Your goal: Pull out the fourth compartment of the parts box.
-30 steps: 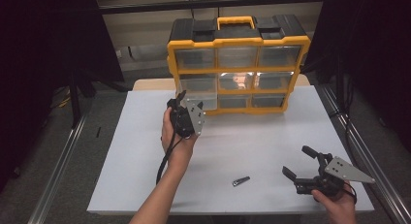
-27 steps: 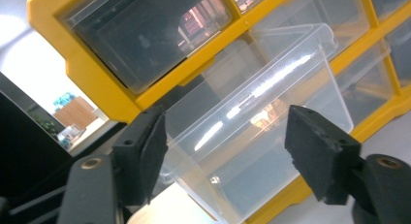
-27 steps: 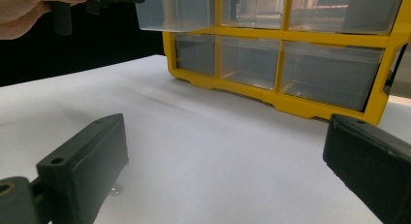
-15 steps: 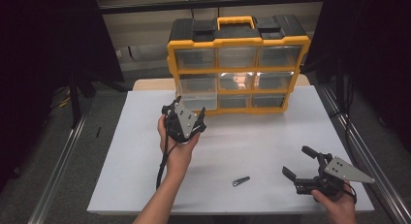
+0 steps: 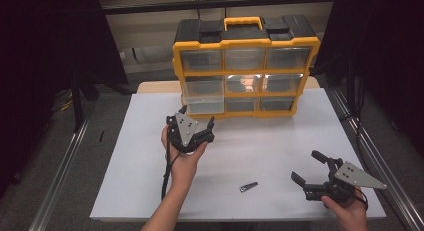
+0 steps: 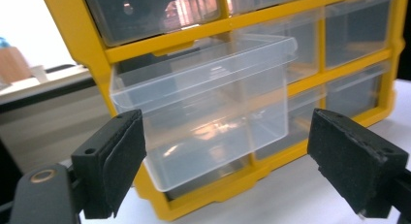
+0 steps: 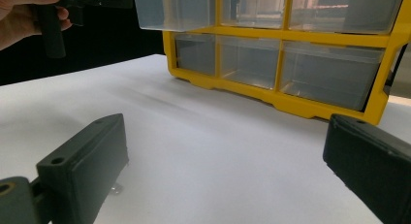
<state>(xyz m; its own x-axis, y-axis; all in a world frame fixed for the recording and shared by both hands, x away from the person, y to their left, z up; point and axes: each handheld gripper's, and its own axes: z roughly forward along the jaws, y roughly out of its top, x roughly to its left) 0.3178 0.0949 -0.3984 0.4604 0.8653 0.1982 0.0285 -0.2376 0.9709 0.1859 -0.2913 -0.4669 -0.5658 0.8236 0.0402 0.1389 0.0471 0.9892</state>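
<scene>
A yellow and black organizer (image 5: pixel 245 71) with clear drawers stands at the back of the white table (image 5: pixel 260 141). Its middle-left drawer (image 5: pixel 202 95) is pulled partway out and looks empty in the left gripper view (image 6: pixel 203 112). My left gripper (image 5: pixel 197 116) hovers just in front of that drawer. Its jaws have just been opening and stand open (image 6: pixel 228 124) with nothing between them. My right gripper (image 5: pixel 305 166) rests low at the front right, open and empty (image 7: pixel 228 136). A small dark metal clip-like item (image 5: pixel 248 186) lies on the table between the two hands.
The organizer's other drawers (image 7: pixel 329 73) are pushed in. Metal rails (image 5: pixel 370 161) run along both sides of the table, with dark floor beyond. My left hand (image 7: pixel 24 15) shows at the top left of the right gripper view.
My left hand has rolled, so the gripper's grey plate faces up, and it has drawn back slightly from the drawer. Its jaws have spread wider. The right gripper has not moved.
</scene>
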